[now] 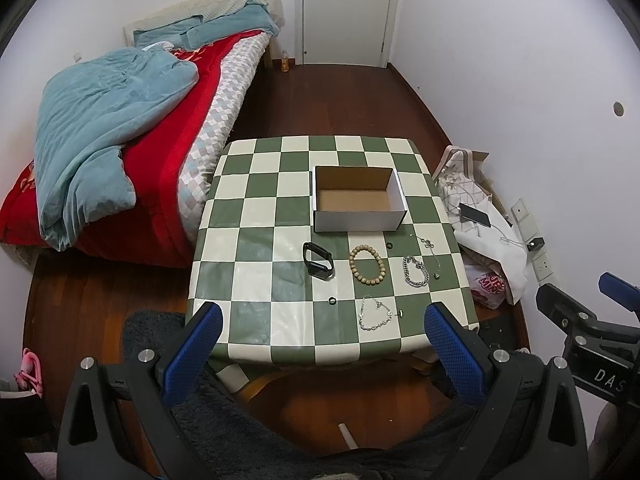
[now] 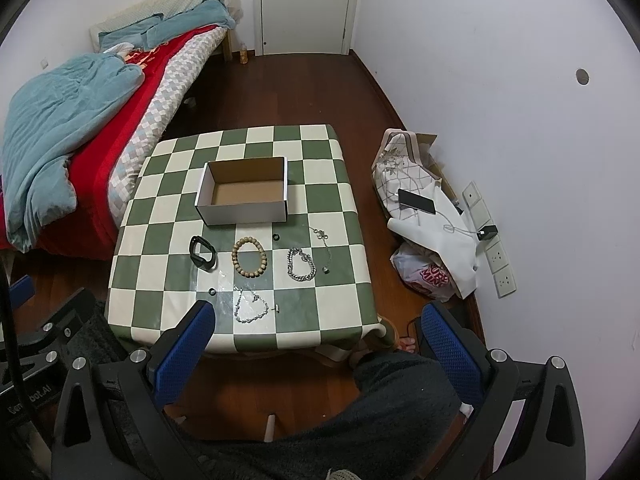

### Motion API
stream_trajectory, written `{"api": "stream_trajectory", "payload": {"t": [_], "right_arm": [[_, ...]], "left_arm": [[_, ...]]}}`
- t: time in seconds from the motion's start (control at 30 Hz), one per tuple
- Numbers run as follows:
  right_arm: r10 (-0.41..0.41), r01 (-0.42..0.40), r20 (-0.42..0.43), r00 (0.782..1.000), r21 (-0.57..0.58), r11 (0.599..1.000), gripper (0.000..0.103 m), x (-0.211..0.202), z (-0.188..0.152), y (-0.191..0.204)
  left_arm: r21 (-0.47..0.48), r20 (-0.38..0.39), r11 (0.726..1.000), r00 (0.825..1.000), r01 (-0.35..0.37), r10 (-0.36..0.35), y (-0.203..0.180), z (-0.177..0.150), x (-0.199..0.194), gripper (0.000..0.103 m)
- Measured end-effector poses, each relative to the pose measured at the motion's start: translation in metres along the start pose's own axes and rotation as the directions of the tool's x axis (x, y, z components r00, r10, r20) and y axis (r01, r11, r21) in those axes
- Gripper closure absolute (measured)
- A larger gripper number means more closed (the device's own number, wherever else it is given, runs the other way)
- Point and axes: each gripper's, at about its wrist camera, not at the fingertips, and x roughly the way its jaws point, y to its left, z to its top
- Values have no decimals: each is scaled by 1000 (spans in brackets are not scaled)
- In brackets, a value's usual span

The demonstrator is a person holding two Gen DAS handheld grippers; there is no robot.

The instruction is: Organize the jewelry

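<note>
Both grippers up high, holding nothing. Left gripper (image 1: 322, 322) jaws wide apart. Right gripper (image 2: 318, 322) jaws wide apart too. Jewelry spread out on the checkered table (image 2: 336, 200), in front of the empty box (image 2: 244, 212): bead bracelet (image 2: 249, 257), black band (image 2: 203, 253), silver chain (image 2: 301, 265), thin necklace (image 2: 251, 306).

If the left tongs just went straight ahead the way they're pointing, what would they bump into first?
Probably the checkered table. The left tongs hang open above its near edge, aimed roughly at the black wristband and beaded bracelet. Nothing seems to stand in between, though depth is hard to judge here.
</note>
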Motion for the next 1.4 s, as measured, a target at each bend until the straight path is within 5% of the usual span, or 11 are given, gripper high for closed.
{"api": "stream_trajectory", "payload": {"t": [0.17, 0.47, 0.67, 0.73, 0.9, 1.17, 1.4], "right_arm": [[12, -12, 2, 1000, 9, 1000, 0, 0, 1, -2], [24, -24, 6, 1000, 68, 997, 0, 53, 1, -12], [52, -45, -74, 996, 98, 994, 4, 126, 4, -14], [64, -53, -114, 991, 97, 994, 17, 156, 3, -11], [107, -86, -247, 963, 94, 992, 30, 240, -7, 11], [39, 17, -326, 944, 170, 985, 32, 329, -18, -3], [10, 48, -329, 944, 166, 985, 32, 364, -17, 0]], "left_arm": [[-3, 5, 1000, 1000, -3, 3, 2, 1, 3, 0], [-43, 53, 982, 981, -186, 188, 30, 21, 59, 0], [-36, -44, 958, 958, -284, 282, 50, 22, 129, 0], [-17, -94, 951, 948, -307, 305, 54, 18, 154, 0], [43, -196, 936, 916, -350, 351, 56, 1, 205, 0], [57, -316, 953, 900, -299, 301, 48, -2, 268, 0], [-96, -419, 974, 896, -205, 147, 55, 21, 323, 8]]}}
